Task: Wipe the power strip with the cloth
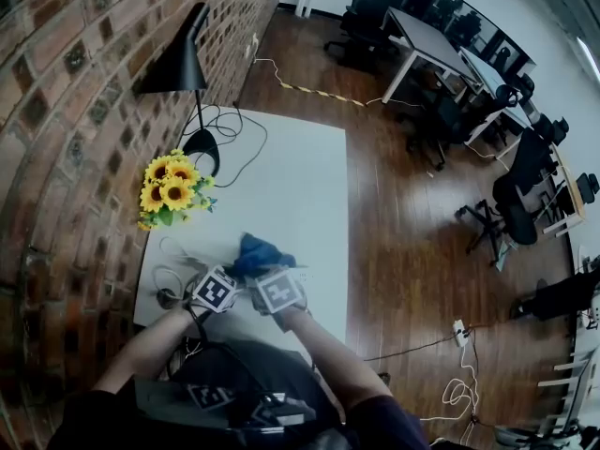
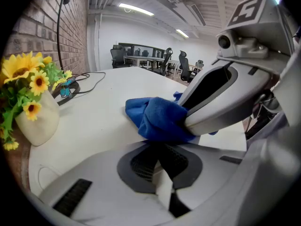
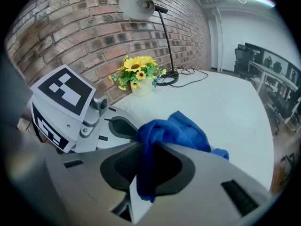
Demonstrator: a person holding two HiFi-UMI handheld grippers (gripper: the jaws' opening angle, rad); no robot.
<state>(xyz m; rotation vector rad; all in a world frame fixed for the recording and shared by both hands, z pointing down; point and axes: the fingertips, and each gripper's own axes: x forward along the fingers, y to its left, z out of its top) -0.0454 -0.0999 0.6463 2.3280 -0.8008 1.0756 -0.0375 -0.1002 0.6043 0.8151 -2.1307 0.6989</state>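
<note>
My left claw [image 2: 161,150] is closed, jaws together with nothing between them, and its tip is just short of the blue cloth [image 2: 160,119]. My right claw [image 3: 145,149] is clamped on that cloth: one fold is pinched between the jaws, and the rest is bunched on the white worktop [image 1: 281,186] ahead. Each claw carries a marker cube [image 3: 63,92] printed with black-and-white squares. I cannot make out the power strip around the claws. Farther on stand sunflowers [image 1: 171,190], a black lamp [image 1: 183,64] with coiled cables [image 1: 234,134], and a brick wall [image 1: 66,111].
</note>
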